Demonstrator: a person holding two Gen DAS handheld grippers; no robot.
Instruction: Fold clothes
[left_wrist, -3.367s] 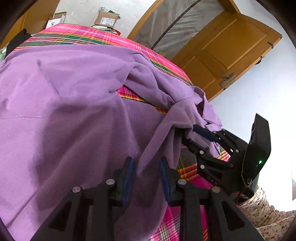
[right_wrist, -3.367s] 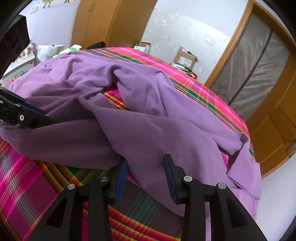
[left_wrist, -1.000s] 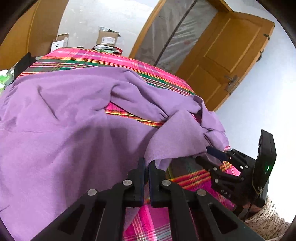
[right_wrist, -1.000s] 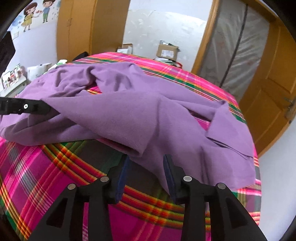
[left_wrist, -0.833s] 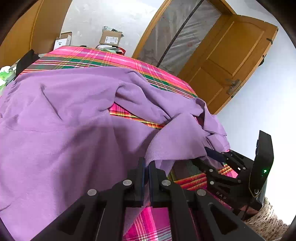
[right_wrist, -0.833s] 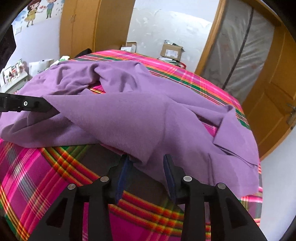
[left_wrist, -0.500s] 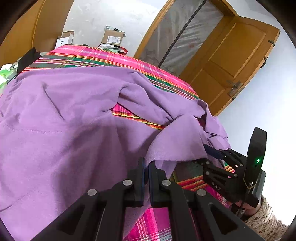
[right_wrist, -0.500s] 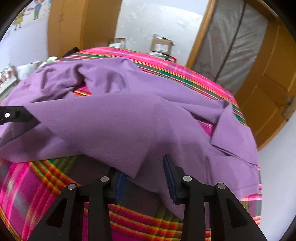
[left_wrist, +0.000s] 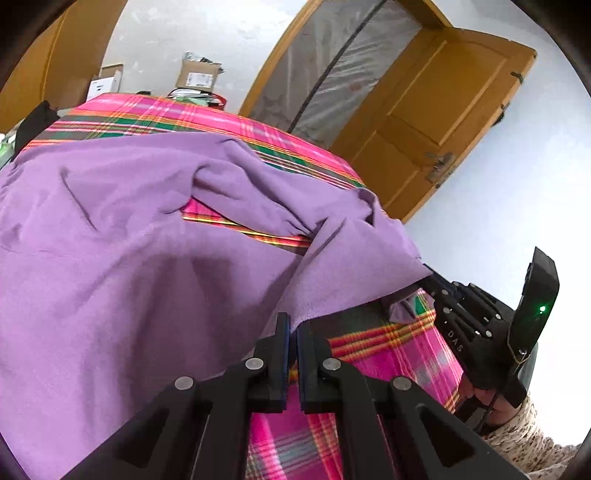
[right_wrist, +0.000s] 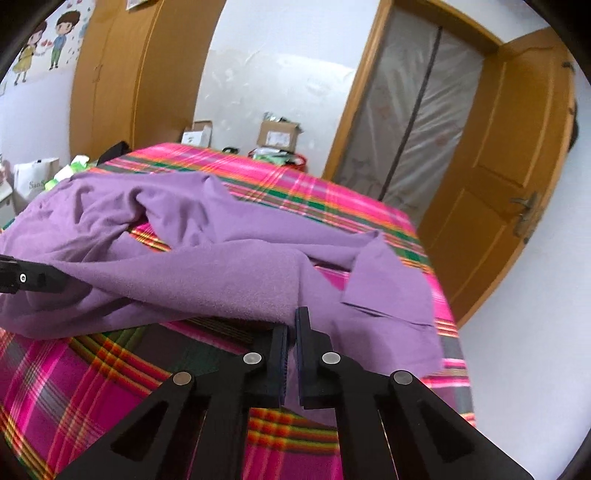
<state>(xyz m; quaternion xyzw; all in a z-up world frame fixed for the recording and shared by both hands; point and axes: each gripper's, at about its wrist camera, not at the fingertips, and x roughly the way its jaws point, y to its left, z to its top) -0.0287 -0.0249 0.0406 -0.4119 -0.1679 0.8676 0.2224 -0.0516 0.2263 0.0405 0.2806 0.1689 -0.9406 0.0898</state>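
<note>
Both the left gripper (left_wrist: 291, 328) and right gripper (right_wrist: 291, 326) clamp the purple garment (left_wrist: 122, 258) hem (pads hidden); the plaid bed (right_wrist: 92, 373) beneath lies bare.

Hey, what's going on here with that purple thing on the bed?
A person holding a gripper in each hand is folding a purple garment on a pink plaid bedspread. The left gripper and the right gripper are each shut on the garment's near edge, which hangs lifted between them above the bedspread.
</note>
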